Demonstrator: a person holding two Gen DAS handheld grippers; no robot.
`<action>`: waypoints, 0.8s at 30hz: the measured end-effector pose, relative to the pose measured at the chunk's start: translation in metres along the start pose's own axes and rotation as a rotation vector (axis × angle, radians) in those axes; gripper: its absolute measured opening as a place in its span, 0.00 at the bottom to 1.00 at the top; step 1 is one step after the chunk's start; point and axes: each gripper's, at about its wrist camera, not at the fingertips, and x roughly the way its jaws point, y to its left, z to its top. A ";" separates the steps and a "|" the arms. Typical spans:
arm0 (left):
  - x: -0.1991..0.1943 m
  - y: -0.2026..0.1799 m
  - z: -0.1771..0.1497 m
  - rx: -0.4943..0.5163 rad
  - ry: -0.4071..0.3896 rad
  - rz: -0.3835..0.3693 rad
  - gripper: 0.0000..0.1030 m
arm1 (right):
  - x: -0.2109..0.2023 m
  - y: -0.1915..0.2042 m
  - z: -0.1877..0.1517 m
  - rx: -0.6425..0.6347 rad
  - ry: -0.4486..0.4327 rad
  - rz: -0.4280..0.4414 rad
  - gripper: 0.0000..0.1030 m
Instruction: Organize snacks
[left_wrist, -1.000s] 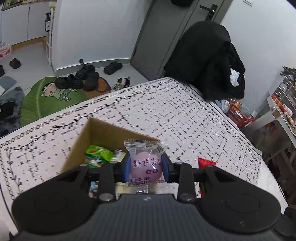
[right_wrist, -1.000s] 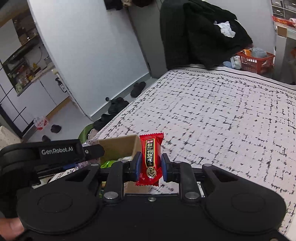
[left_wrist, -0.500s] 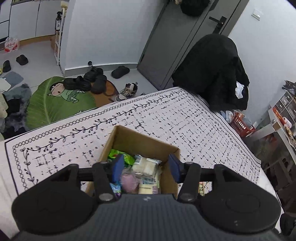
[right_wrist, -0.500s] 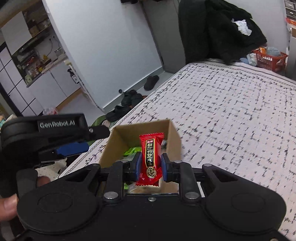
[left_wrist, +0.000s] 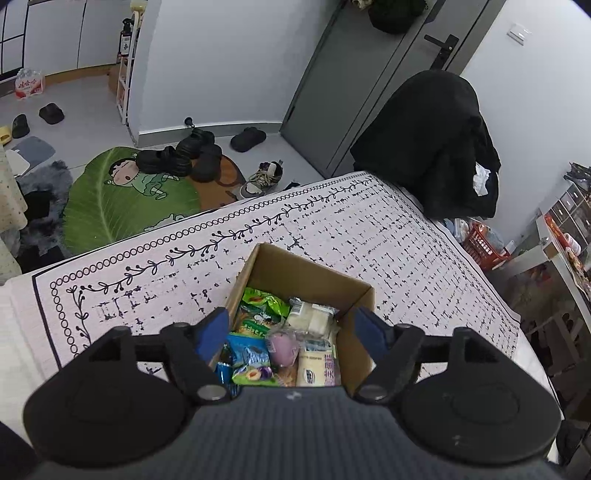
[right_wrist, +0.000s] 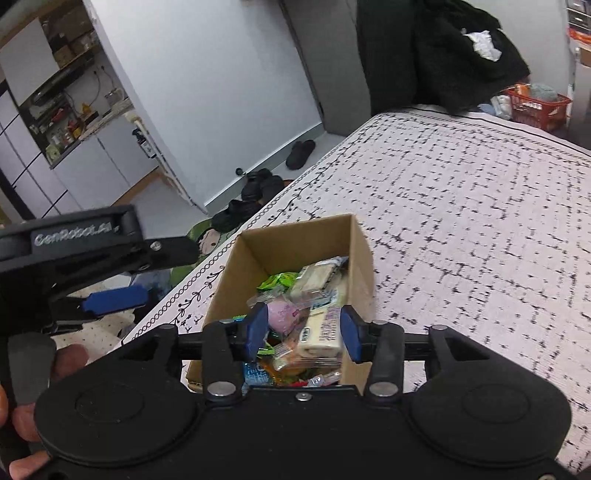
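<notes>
An open cardboard box (left_wrist: 295, 264) sits on the patterned cloth and holds several wrapped snacks; it also shows in the right wrist view (right_wrist: 295, 240). The pink egg-shaped snack (left_wrist: 282, 345) lies inside it, also visible in the right wrist view (right_wrist: 282, 314). My left gripper (left_wrist: 291, 332) is open and empty above the box. My right gripper (right_wrist: 303, 332) is open and empty over the box's near end. A bit of red wrapper (right_wrist: 300, 384) shows low in the box. The left gripper's blue pad (right_wrist: 114, 297) shows left of the box.
The black-and-white patterned cloth (left_wrist: 369, 229) covers the table around the box. A black coat on a chair (left_wrist: 436, 147) stands at the far edge. A green leaf mat with shoes (left_wrist: 129, 192) lies on the floor. An orange basket (right_wrist: 535, 107) is far right.
Both grippers opened. The left one let the pink snack fall into the box and rose back. The right one moved over the box and let go of the red candy.
</notes>
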 end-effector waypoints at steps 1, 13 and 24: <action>-0.003 -0.001 0.000 0.008 0.002 -0.003 0.76 | -0.005 -0.002 0.001 0.004 -0.003 -0.004 0.42; -0.045 -0.013 -0.007 0.115 0.018 0.007 0.83 | -0.052 -0.010 -0.001 0.013 -0.023 -0.017 0.52; -0.094 -0.018 -0.021 0.208 -0.005 0.013 0.99 | -0.105 -0.012 -0.004 -0.001 -0.104 -0.008 0.86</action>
